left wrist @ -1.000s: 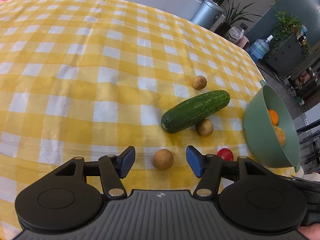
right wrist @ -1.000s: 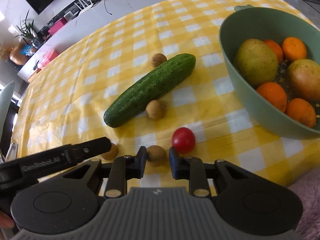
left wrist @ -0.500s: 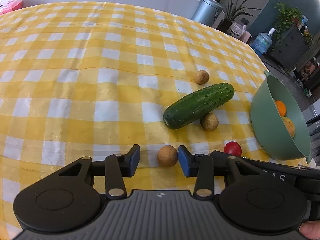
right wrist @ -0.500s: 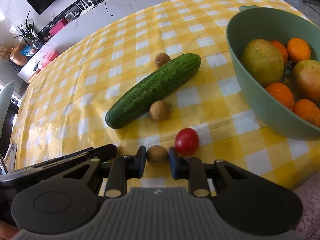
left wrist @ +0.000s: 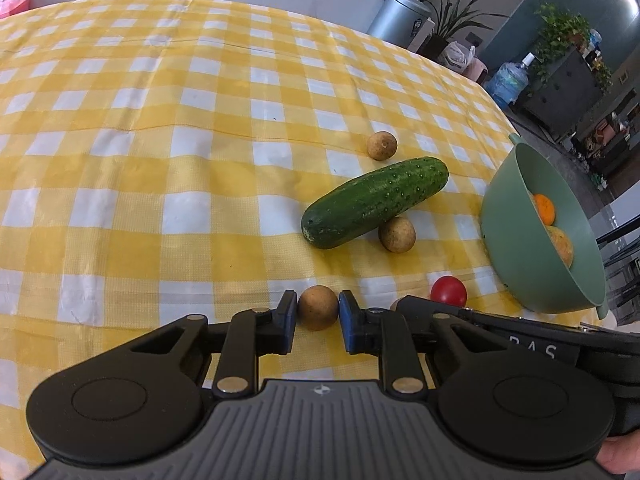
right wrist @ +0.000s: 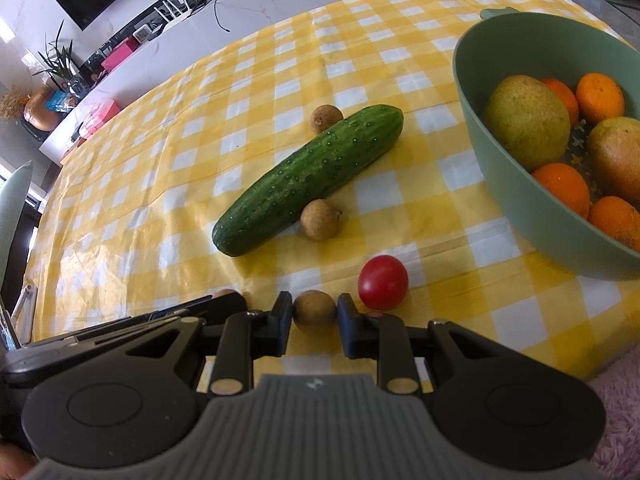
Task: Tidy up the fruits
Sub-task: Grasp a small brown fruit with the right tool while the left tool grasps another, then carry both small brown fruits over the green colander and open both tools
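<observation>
Left hand-held gripper (left wrist: 318,316) clamps round tan longan (left wrist: 318,307) | right hand-held gripper (right wrist: 314,316) clamps brown longan (right wrist: 314,312)

Home dining room, checked tablecloth (left wrist: 200,120), houseplants (left wrist: 560,36)

Black hand-held gripper (left wrist: 318,320), blue fingertips (left wrist: 349,314)

Bright room, potted plants (left wrist: 562,36)
</observation>
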`<state>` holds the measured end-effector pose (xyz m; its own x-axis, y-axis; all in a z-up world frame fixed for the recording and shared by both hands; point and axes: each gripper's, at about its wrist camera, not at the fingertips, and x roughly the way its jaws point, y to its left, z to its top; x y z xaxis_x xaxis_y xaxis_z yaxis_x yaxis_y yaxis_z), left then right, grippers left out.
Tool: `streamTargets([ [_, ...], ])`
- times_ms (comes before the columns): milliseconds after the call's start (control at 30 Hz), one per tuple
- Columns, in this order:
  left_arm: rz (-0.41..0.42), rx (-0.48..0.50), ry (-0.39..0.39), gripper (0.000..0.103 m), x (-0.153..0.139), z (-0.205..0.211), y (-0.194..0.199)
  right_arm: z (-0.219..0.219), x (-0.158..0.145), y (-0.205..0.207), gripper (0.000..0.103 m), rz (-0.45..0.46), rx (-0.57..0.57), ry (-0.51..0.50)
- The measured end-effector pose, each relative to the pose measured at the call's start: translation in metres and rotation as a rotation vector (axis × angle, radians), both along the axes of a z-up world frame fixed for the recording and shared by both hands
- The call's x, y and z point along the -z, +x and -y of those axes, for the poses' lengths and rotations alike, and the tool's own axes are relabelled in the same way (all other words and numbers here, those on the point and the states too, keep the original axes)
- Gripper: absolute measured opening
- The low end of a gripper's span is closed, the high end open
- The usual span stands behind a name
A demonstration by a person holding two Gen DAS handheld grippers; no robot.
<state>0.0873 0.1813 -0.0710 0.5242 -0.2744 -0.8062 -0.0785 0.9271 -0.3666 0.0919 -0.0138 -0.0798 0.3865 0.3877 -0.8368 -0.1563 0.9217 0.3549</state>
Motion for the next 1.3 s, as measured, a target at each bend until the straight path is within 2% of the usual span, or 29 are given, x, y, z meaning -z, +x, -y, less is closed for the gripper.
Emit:
streamTargets([
  [200, 0.084, -0.077, -0.01, 0.024, -0.011, -0.009, -0.01, 0.005, -0.009, 0.0, 0.02, 0.008, -0.013, 0.071],
  [333, 0.161, -0.082, -0.004, 0.024, -0.024, -0.008, -0.016, 0.01, -0.019, 0.0, 0.02, 0.022, -0.011, 0.128],
  [567, 0.317, -0.042, 0.002, 0.024, -0.061, 0.005, -0.028, 0.032, -0.041, 0.001, 0.021, 0.066, -0.01, 0.273],
  [733, 0.395, 0.016, 0.046, 0.024, -0.095, 0.026, -0.04, 0.066, -0.069, -0.001, 0.021, 0.159, 0.025, 0.337],
  [900, 0.377, 0.05, 0.053, 0.024, -0.114, 0.05, -0.035, 0.123, -0.086, -0.005, 0.021, 0.24, 0.157, 0.384],
  [1067, 0.369, 0.116, 0.085, 0.024, -0.118, 0.084, -0.023, 0.179, -0.086, -0.011, 0.021, 0.276, 0.319, 0.451],
  [1167, 0.362, 0.14, 0.048, 0.024, -0.117, 0.099, -0.013, 0.208, -0.082, -0.015, 0.021, 0.288, 0.394, 0.487],
  [1300, 0.33, 0.151, -0.012, 0.024, -0.112, 0.119, 0.009, 0.23, -0.067, -0.013, 0.021, 0.262, 0.45, 0.523],
])
